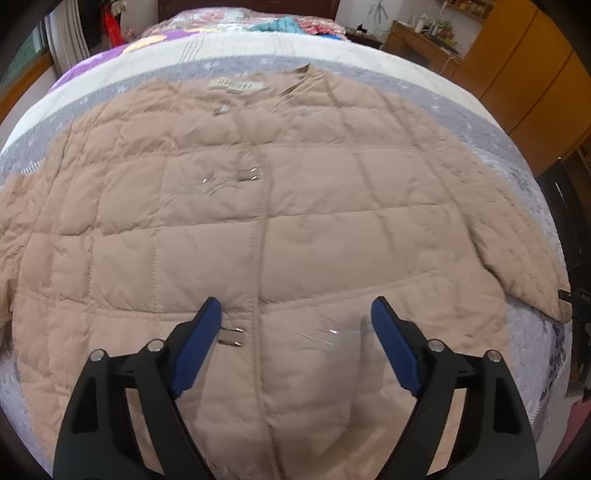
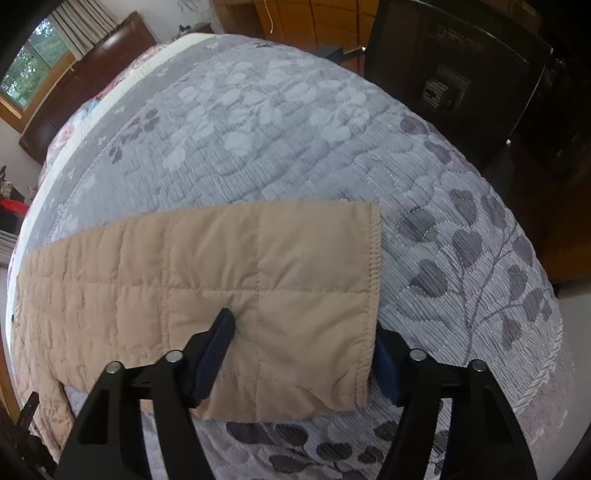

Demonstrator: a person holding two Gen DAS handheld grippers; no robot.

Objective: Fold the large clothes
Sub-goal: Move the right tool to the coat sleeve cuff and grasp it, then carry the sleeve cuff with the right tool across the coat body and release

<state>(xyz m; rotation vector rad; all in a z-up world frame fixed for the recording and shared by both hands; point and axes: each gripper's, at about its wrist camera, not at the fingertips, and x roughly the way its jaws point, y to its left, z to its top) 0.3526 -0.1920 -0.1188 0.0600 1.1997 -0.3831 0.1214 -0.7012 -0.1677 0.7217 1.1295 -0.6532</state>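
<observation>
A beige quilted jacket [image 1: 258, 192] lies spread flat, front up, on a bed; its collar and label are at the far end and its sleeves reach out to both sides. My left gripper [image 1: 295, 317] is open and empty, hovering over the jacket's lower front near a metal clasp [image 1: 231, 338]. In the right wrist view the jacket's sleeve [image 2: 229, 280] lies across the bedspread with its cuff [image 2: 373, 288] to the right. My right gripper [image 2: 304, 332] is open, its jaws on either side of the cuff end, one pad pressing the fabric.
The bed wears a grey leaf-patterned quilted bedspread [image 2: 295, 122]. Folded colourful bedding [image 1: 240, 22] lies at the headboard end. Wooden cabinets [image 1: 524, 74] stand to the right. A dark black unit [image 2: 461, 74] stands beside the bed's edge.
</observation>
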